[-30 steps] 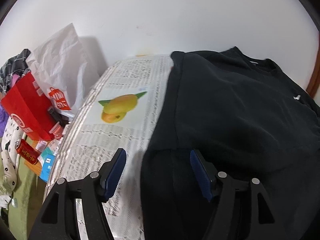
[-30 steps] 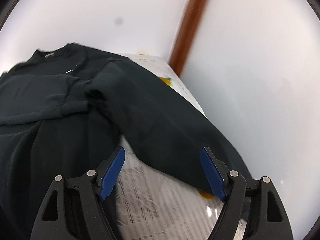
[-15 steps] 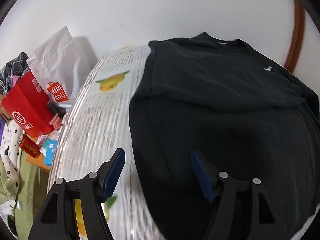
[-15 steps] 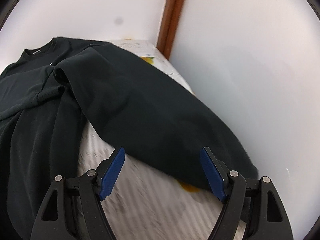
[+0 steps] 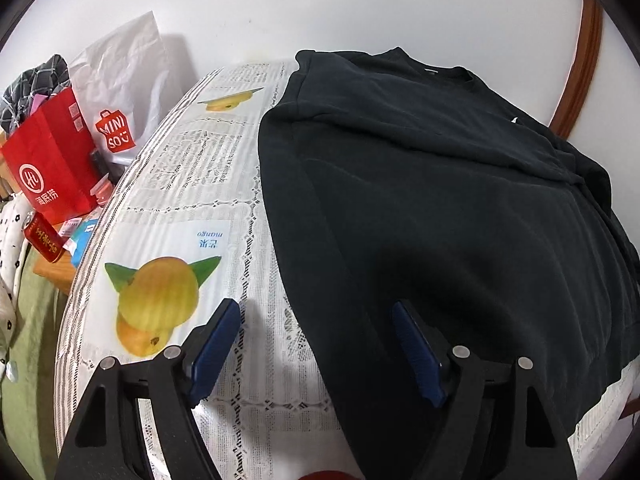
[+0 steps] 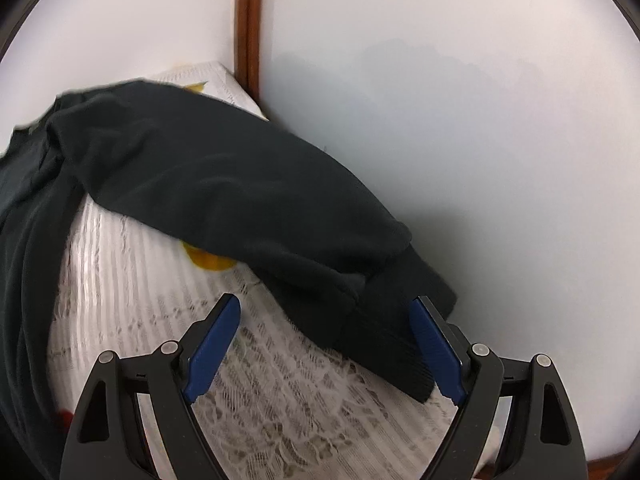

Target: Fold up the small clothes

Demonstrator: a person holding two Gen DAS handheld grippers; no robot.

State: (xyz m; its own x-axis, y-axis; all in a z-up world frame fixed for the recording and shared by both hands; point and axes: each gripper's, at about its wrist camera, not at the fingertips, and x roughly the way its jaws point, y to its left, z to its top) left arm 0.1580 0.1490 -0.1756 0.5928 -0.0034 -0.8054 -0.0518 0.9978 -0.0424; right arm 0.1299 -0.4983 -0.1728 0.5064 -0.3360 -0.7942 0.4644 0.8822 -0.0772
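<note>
Both grippers tilt steeply down over the black sweatshirt spread on the lace tablecloth: the left gripper, jaws opening, straddles its side edge, while the right gripper gapes around the sleeve cuff, gripping nothing.

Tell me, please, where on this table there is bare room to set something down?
Bare tablecloth runs between the black sweater and the table's left edge, and between its body and sleeve. Beyond that left edge, bags crowd together.
</note>
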